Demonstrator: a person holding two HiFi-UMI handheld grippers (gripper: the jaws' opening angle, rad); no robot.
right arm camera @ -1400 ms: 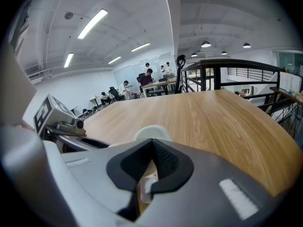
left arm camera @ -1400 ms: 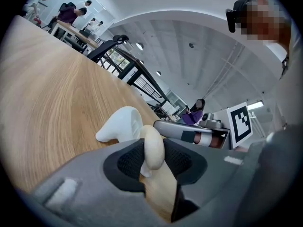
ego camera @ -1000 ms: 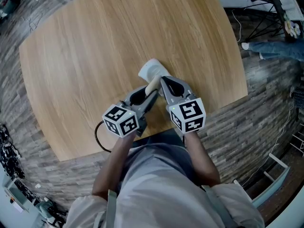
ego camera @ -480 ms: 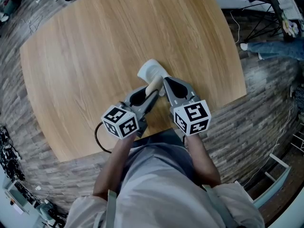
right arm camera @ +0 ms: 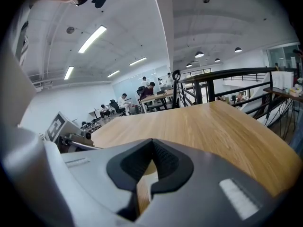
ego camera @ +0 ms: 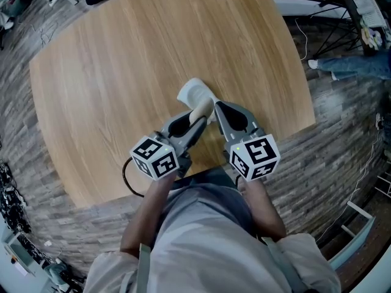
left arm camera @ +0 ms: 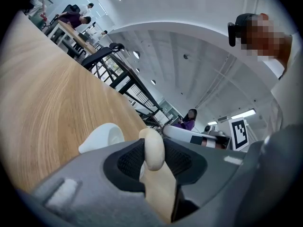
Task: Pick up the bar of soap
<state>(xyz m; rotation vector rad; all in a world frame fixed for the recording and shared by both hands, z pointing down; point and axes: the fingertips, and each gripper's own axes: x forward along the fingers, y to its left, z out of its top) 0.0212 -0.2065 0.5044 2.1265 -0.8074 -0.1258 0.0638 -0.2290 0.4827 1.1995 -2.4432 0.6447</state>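
The left gripper [ego camera: 194, 122] pinched the cream bar of soap [left arm camera: 153, 149] beside a white dish [ego camera: 192, 91], perhaps a soap holder, on the wooden table [ego camera: 122, 60]. Just right of it, the right gripper [right arm camera: 152, 145] had its jaws pressed together, empty.

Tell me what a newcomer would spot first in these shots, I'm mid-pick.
The cream bar of soap stands out first, pinched between the jaws of the left gripper over the near side of the wooden table. Just beyond it lies a white soap dish. The right gripper sits alongside, jaws together and empty.
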